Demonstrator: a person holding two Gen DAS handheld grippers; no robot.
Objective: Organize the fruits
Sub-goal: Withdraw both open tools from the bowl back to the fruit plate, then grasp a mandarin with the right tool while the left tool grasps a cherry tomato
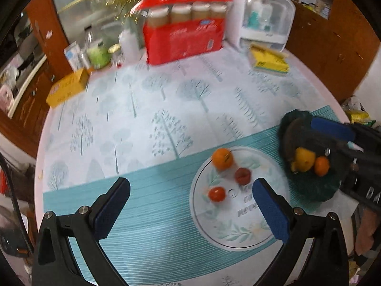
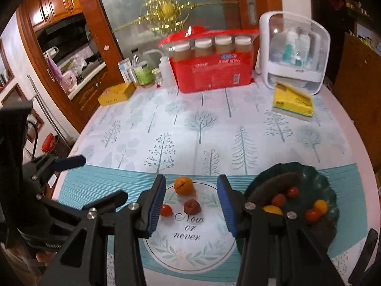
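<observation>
A round tabletop (image 2: 357,128) under a tree-printed cloth (image 2: 202,124) fills the room's middle, with a frosted glass door (image 2: 133,7) framed in reddish wood at twelve o'clock, wooden kitchen cabinets (image 2: 57,0) at ten o'clock and brown wood panelling (image 2: 354,71) at two o'clock.

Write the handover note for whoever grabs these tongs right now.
Left tongs: open, empty, above the table's near edge.
Right tongs: open, empty, over the printed white circle.
On the circle: orange, dark red fruit, small red tomato.
Done: green dish on the right holds several red, yellow and orange fruits.
Left: the three loose fruits, probably bound for the dish.
</observation>
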